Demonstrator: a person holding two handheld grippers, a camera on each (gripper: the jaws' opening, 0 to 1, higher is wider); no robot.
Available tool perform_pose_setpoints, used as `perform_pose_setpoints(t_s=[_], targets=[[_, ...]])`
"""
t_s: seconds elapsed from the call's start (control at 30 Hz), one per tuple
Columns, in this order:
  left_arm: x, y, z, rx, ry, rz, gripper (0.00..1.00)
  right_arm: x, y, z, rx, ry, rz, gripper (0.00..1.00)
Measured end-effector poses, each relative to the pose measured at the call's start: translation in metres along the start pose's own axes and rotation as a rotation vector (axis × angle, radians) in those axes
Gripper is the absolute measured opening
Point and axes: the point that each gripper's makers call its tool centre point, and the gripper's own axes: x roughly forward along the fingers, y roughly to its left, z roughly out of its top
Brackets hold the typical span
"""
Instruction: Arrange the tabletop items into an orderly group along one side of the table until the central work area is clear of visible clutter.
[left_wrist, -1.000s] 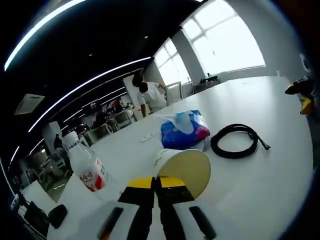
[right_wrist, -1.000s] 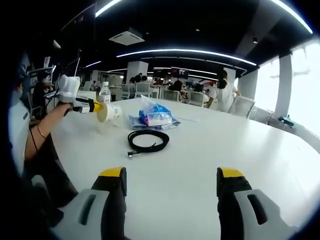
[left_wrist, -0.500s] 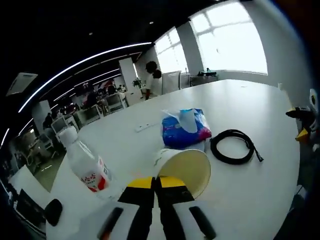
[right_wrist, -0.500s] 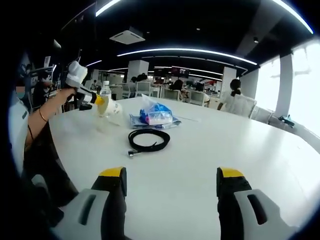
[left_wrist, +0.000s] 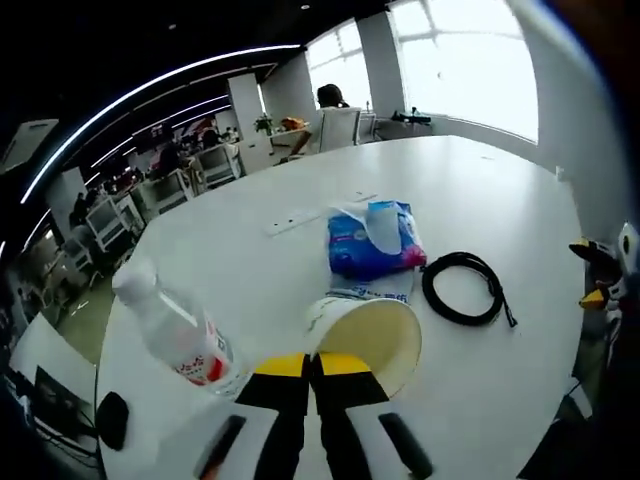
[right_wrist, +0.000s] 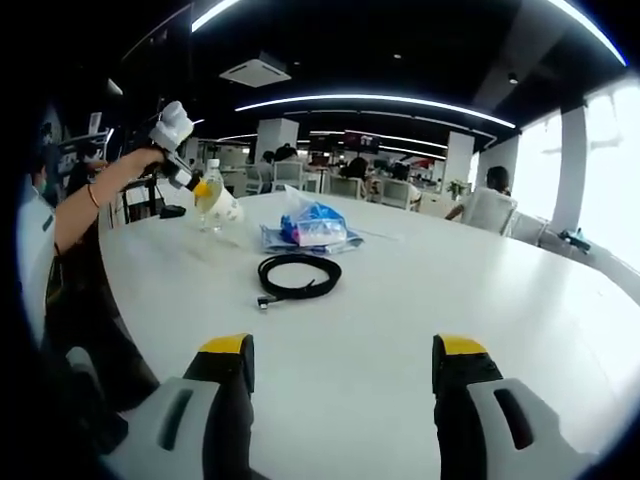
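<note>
Table (left_wrist: 520, 230) wide, white; tissue pack (left_wrist: 372, 238) and coiled cable (left_wrist: 463, 288) sit mid-table, ahead of my left gripper (left_wrist: 312, 362). Step, I judge: carrying paper cup (left_wrist: 368, 335) toward side group by water bottle (left_wrist: 172, 335). Left jaws pinched together on cup rim; cup lifted, long axis tilted, mouth pointing away from me and right. Bottle just left of jaws, leaning. Next: lower cup beside bottle, upright, release. Right gripper (right_wrist: 340, 362) jaws wide apart, holding nothing, table beneath.

One paper cup (left_wrist: 368, 335), one bottle (left_wrist: 172, 330), one tissue pack (left_wrist: 372, 240), one cable (left_wrist: 464, 288).
</note>
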Motion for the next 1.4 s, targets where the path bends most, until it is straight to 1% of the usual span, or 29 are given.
perform_pose_setpoints(t_s=[0.03,0.13,0.17,0.3,0.37,0.43,0.5,0.53,0.63,0.7,0.73,0.8,0.83,0.87,0.93,0.97,1.0,1.03,1.1,1.13,1.2,1.27,1.33,1.4], targets=[[0.0,0.002,0.002,0.004,0.008,-0.002,0.0,0.0,0.0,0.0,0.001,0.0,0.002,0.7],[0.002,0.006,0.001,0.021,0.067,-0.001,0.0,0.0,0.0,-0.001,0.0,0.002,0.002,0.7],[0.003,0.007,0.003,0.023,0.066,-0.001,0.0,0.0,0.0,-0.001,0.001,0.002,0.002,0.7],[0.006,0.01,0.005,0.012,0.098,-0.014,0.0,-0.002,-0.002,-0.001,0.003,0.0,-0.005,0.69],[0.008,0.009,0.003,0.0,0.131,-0.03,0.0,-0.002,-0.002,-0.003,-0.005,0.011,-0.007,0.69],[0.009,0.009,0.001,0.016,0.18,-0.045,0.0,-0.002,-0.001,-0.004,-0.007,0.014,-0.004,0.69],[0.008,0.012,0.0,0.023,0.209,-0.032,0.0,-0.002,0.0,-0.003,-0.002,0.007,0.003,0.7],[0.007,0.015,-0.002,0.046,0.256,-0.025,0.0,-0.002,0.0,-0.002,-0.001,0.004,0.003,0.69],[0.01,0.016,0.003,0.05,0.263,-0.026,0.0,-0.001,-0.001,-0.001,-0.004,0.002,0.0,0.69],[0.008,0.011,0.001,0.042,0.279,-0.047,0.0,-0.001,0.0,0.001,-0.004,-0.003,0.004,0.69],[0.008,0.012,0.0,0.044,0.287,-0.041,0.0,-0.002,0.001,0.003,-0.001,-0.011,0.008,0.69],[0.007,0.014,-0.004,0.062,0.319,-0.027,0.0,-0.003,0.003,0.005,-0.004,-0.021,0.015,0.7],[0.01,0.019,-0.004,0.064,0.342,-0.019,0.0,-0.004,0.002,0.006,-0.01,-0.024,0.013,0.7],[0.011,0.019,-0.007,0.068,0.363,-0.021,0.0,-0.004,0.002,0.006,-0.015,-0.024,0.01,0.7],[0.012,0.017,-0.01,0.064,0.383,-0.02,0.0,-0.005,0.0,0.007,-0.016,-0.028,0.005,0.7],[0.012,0.016,-0.012,0.072,0.404,-0.021,0.0,-0.005,0.0,0.007,-0.013,-0.031,0.004,0.7],[0.013,0.016,-0.012,0.073,0.413,-0.017,0.0,-0.005,-0.001,0.007,-0.011,-0.031,0.003,0.7],[0.014,0.019,-0.01,0.093,0.444,-0.014,0.0,-0.005,-0.001,0.005,-0.007,-0.026,0.0,0.7],[0.02,0.02,-0.006,0.083,0.461,-0.021,0.0,-0.004,-0.001,0.001,-0.006,-0.015,-0.003,0.7],[0.02,0.018,-0.006,0.103,0.49,-0.041,0.0,-0.004,0.0,-0.001,-0.005,-0.01,-0.001,0.69],[0.023,0.018,-0.003,0.1,0.489,-0.038,0.0,-0.004,0.0,-0.004,-0.009,0.001,0.0,0.69],[0.024,0.021,-0.001,0.098,0.517,-0.031,0.0,-0.004,0.001,-0.006,-0.011,0.006,0.0,0.69],[0.025,0.023,0.0,0.083,0.529,-0.027,0.0,-0.004,0.001,-0.006,-0.003,0.003,0.001,0.69],[0.027,0.027,0.0,0.049,0.555,-0.015,0.0,-0.005,-0.001,-0.005,0.001,-0.004,-0.004,0.69]])
